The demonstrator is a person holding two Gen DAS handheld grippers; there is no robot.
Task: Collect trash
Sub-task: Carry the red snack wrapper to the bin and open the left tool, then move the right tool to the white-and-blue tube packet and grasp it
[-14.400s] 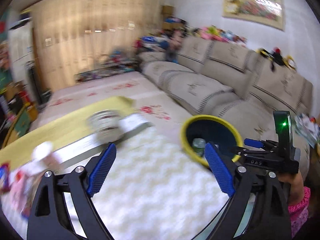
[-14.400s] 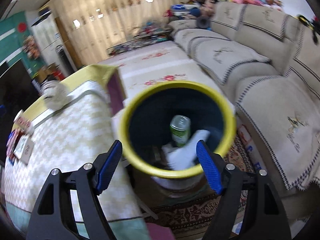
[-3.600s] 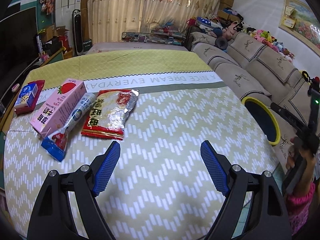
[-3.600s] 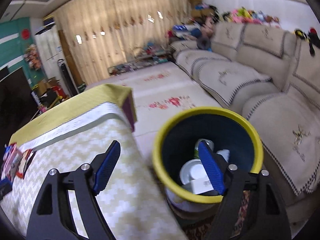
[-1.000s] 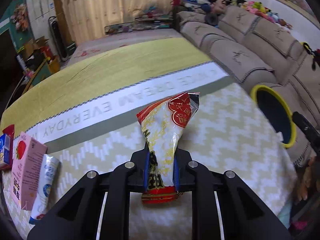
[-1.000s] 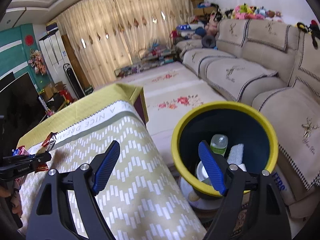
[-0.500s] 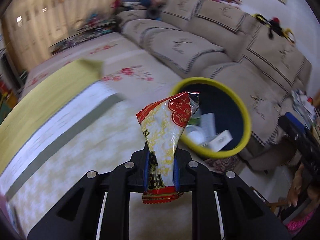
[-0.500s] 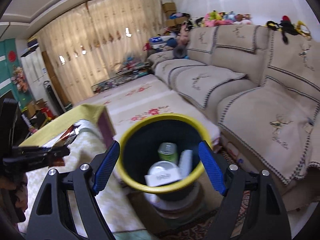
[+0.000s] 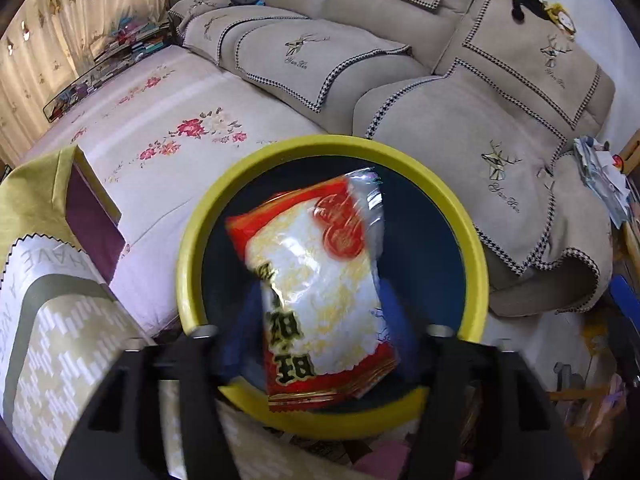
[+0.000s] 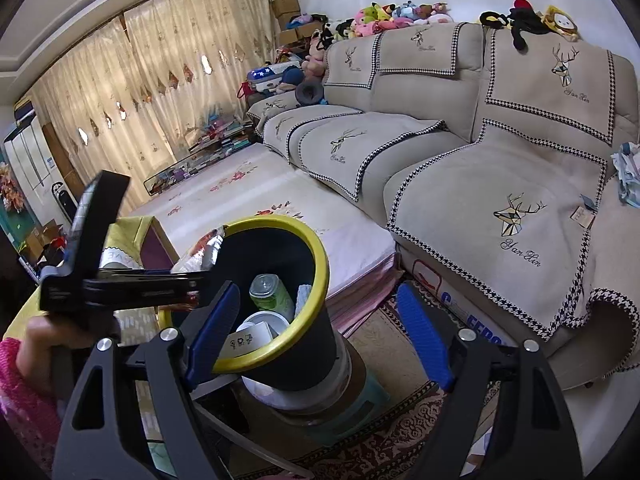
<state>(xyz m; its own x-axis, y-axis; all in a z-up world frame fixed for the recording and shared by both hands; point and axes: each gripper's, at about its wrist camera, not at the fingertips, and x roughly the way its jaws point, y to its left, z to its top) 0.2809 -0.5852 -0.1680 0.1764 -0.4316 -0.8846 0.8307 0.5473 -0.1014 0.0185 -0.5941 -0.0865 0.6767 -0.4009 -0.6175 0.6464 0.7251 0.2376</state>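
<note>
Two blue-padded fingers (image 9: 248, 332) of the left gripper (image 9: 324, 332) are spreading apart over the mouth of the yellow-rimmed bin (image 9: 188, 248), with the red-and-white snack bag (image 9: 316, 276) between them. The pads stand clear of the bag on both sides, blurred, and no longer press on it. The bag hangs lengthwise along the fingers, its red bottom seam toward the camera and its clear, crimped top reaching out over the dark inside of the bin. All of the bag sits within the ring of the yellow rim as seen from the left wrist.

From the right wrist, the left gripper (image 10: 196, 280) comes in from the left, level with the bin's rim (image 10: 320, 256), and the bag (image 10: 200, 252) shows just at the near-left edge of the rim. Inside the bin lie a green can (image 10: 272, 296), a white cup or lid (image 10: 256, 328) and a small printed carton (image 10: 240, 340).

The right gripper (image 10: 320, 332) is held in front of the bin, its fingers (image 10: 420, 336) wide apart with nothing between them. The counter (image 9: 60, 344), under a zigzag cloth, lies left of the bin, and a beige sofa (image 10: 500, 160) stands behind it.
</note>
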